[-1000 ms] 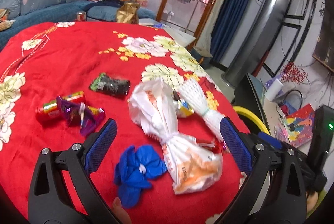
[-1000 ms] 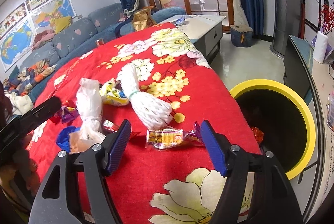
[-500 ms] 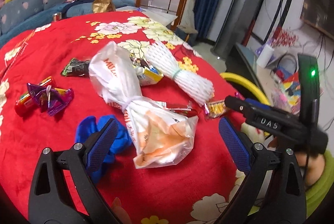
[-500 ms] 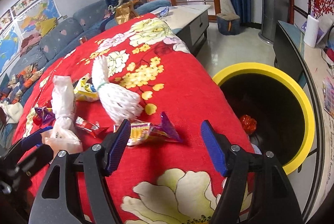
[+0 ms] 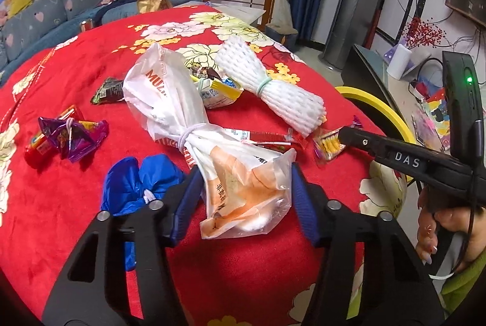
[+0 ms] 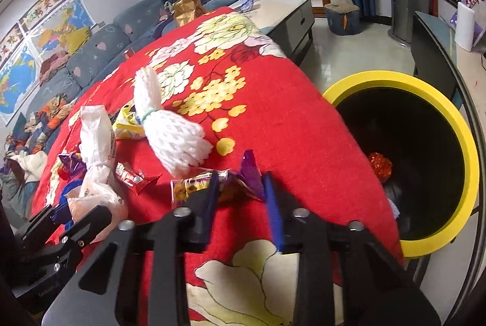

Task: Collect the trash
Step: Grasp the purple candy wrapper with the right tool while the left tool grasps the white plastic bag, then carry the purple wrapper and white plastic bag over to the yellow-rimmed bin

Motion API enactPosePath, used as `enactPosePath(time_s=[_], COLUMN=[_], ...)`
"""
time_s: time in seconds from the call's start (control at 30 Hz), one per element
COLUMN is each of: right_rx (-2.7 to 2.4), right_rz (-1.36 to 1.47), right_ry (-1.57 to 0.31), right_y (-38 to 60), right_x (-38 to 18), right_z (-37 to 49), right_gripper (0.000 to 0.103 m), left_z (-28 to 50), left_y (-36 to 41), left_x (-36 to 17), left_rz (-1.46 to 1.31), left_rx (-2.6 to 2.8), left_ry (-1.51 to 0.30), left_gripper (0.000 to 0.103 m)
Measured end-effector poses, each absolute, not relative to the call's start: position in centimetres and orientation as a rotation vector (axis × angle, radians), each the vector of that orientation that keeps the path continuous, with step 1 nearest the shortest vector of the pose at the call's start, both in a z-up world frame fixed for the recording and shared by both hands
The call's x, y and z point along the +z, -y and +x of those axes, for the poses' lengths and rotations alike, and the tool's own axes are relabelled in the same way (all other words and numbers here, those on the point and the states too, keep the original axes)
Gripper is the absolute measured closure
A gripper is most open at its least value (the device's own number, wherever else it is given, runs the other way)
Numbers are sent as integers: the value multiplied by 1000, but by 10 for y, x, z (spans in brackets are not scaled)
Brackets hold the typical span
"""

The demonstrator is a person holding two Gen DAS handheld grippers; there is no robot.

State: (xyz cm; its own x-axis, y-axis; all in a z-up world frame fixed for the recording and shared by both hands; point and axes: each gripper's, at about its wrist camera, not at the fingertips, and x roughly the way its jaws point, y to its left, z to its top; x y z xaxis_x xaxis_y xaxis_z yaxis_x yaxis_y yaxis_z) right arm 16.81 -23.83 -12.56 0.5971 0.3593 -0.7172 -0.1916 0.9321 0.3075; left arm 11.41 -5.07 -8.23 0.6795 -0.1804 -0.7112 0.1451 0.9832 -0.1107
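Behind the right tool's (image 6: 240, 192) fingers, a half-hidden purple wrapper (image 6: 243, 178)

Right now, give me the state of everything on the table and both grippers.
left gripper: closing around the tied plastic bag
right gripper: closing around the candy wrapper
white foam net: lying bundled, tied with a band
blue glove: crumpled on the cloth
trash bin: open, red wrapper inside
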Motion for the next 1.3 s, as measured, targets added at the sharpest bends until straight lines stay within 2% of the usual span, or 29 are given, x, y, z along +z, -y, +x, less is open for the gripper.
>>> enactPosePath(time_s=[0.27,0.77,1.3], right_rx=[342,338,280], right_rz=[194,179,216], right_ry=[-863,-768,-693], right_y=[238,246,275], right_x=[-118,-81,-57], right_z=[162,150,150], right_gripper=[85,85,85], left_z=[108,98,96], left_y=[39,33,67], left_x=[-68,-22,-2], left_rz=[-99,-151,-115], left_rx=[-182,-205,-285], left_ry=[-761,-628,-572], left_gripper=[64,64,64])
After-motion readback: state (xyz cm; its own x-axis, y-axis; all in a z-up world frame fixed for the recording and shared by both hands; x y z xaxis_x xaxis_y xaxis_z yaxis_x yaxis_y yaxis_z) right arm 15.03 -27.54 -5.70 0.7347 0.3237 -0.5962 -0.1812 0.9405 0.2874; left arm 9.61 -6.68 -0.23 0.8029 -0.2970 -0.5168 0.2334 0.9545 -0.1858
